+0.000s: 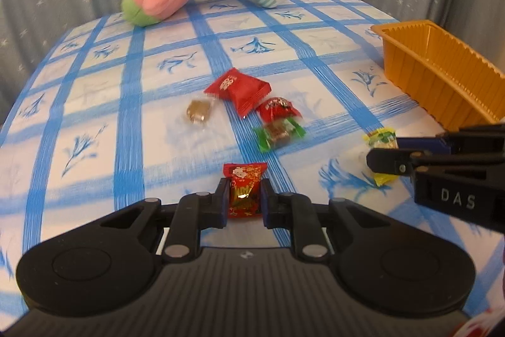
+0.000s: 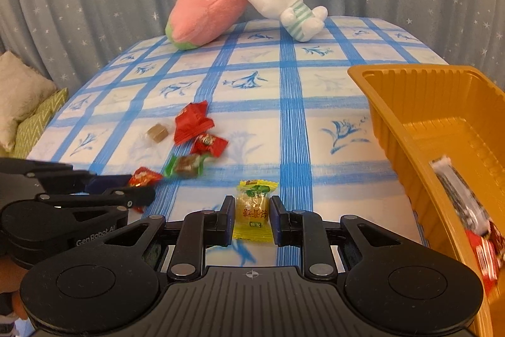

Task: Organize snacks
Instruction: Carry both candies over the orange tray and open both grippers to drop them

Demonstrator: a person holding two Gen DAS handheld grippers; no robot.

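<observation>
Covering the whole work surface, the blue-checked tablecloth [image 2: 290,103] was the largest item, and all positions below refer to the orange tray [image 2: 388,128]. The tray stood at the cloth's right edge and held several wrapped snacks [image 2: 473,210] at its near end. Far to the tray's left, at the back edge, a pink plush [image 2: 205,18] and a white rabbit plush [image 2: 284,5] leaned against each other. The right gripper [image 2: 252,215], just left of the tray's near end, had its fingers on either side of a yellow candy [image 2: 252,210] lying on the cloth; whether the pads pressed on it could not be determined. Farther left of the tray, the left gripper [image 1: 244,199] was closed on a red-and-gold candy [image 1: 244,191]. Loose snacks lay between the tray and the plush toys: a large red packet [image 1: 240,90], a small red candy [image 1: 279,109], a green-wrapped candy [image 1: 279,133] and a clear-wrapped brown candy [image 1: 198,111].
</observation>
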